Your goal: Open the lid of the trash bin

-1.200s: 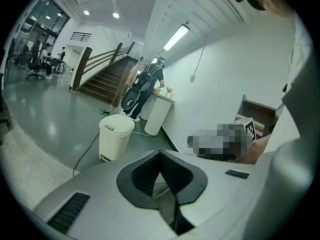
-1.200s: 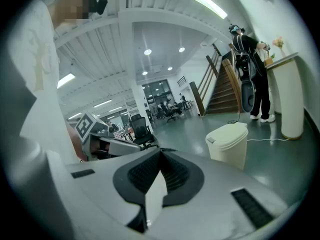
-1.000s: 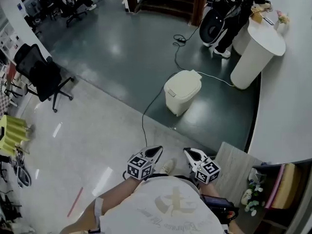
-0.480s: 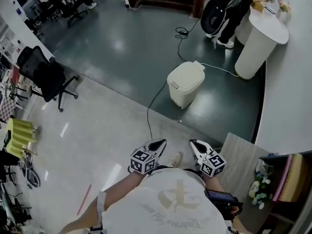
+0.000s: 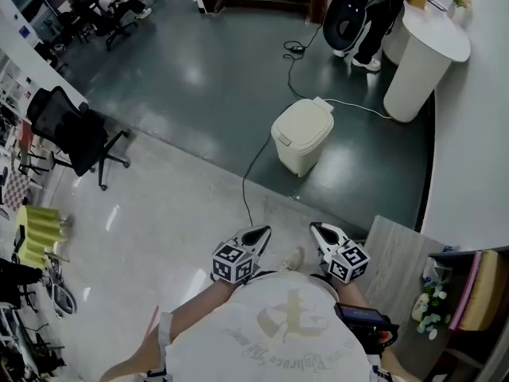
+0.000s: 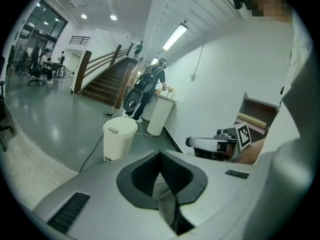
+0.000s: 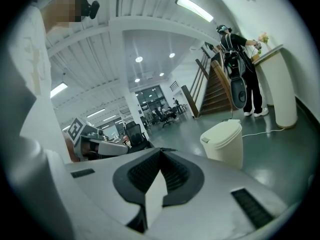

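Observation:
The cream trash bin (image 5: 301, 138) stands on the dark floor ahead, its lid down; it also shows in the left gripper view as the bin (image 6: 119, 136) and in the right gripper view as the bin (image 7: 224, 141). My left gripper (image 5: 256, 233) and right gripper (image 5: 318, 229) are held close to my body, well short of the bin. Both are shut with nothing between their jaws, as the left gripper (image 6: 160, 154) and right gripper (image 7: 160, 151) views show. Each gripper view also catches the other gripper at its side.
A black cable (image 5: 254, 161) runs across the floor past the bin's left side. A black office chair (image 5: 75, 134) stands far left. A white round counter (image 5: 421, 50) with a person (image 5: 366, 14) beside it is behind the bin. A wooden panel (image 5: 398, 253) is at right.
The view has shifted a little toward the bin, which sits slightly closer and more central. Both grippers stay shut near my body.

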